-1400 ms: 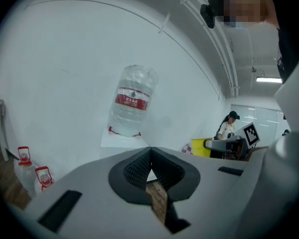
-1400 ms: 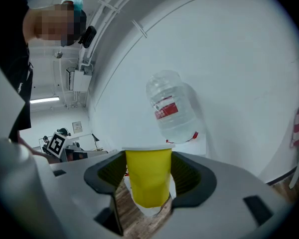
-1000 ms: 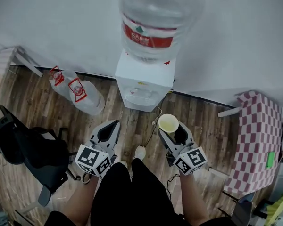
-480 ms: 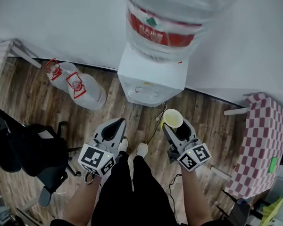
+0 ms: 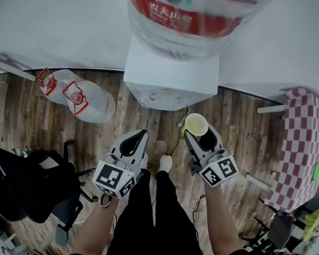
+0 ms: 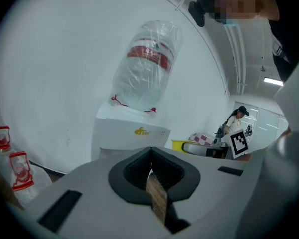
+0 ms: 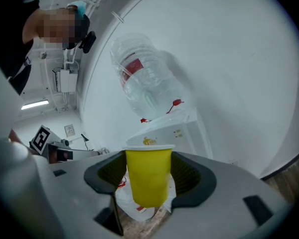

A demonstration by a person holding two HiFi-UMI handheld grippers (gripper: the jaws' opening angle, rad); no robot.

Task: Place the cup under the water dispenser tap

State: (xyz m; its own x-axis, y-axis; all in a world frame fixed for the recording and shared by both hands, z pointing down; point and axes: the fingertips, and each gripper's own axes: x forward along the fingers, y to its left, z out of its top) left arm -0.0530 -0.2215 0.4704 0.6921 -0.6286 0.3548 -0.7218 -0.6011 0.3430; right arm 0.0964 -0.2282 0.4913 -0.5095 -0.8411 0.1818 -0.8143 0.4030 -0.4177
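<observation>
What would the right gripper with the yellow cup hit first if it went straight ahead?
Most likely the front of the white water dispenser, which stands straight beyond the yellow cup in the right gripper; how far is unclear.

grey left hand-held gripper (image 5: 142,134), right hand-held gripper (image 5: 199,134), black trousers (image 5: 149,214)

We see the bottle (image 5: 186,15) atop the dispenser (image 5: 170,81) at the floor's (image 5: 26,126) far edge, spare bottles (image 5: 77,97) left, table (image 5: 303,147) right.

Cup (image 7: 148,176): smooth matt yellow, paper or plastic undetermined. Bottle (image 5: 191,15): clear glossy plastic; dispenser (image 5: 170,78): smooth white plastic. Floor (image 5: 21,124): grained wood planks; tablecloth (image 5: 300,142): checked cloth; right gripper (image 7: 148,166): matt grey plastic, black ribbed pads (image 7: 192,176).
</observation>
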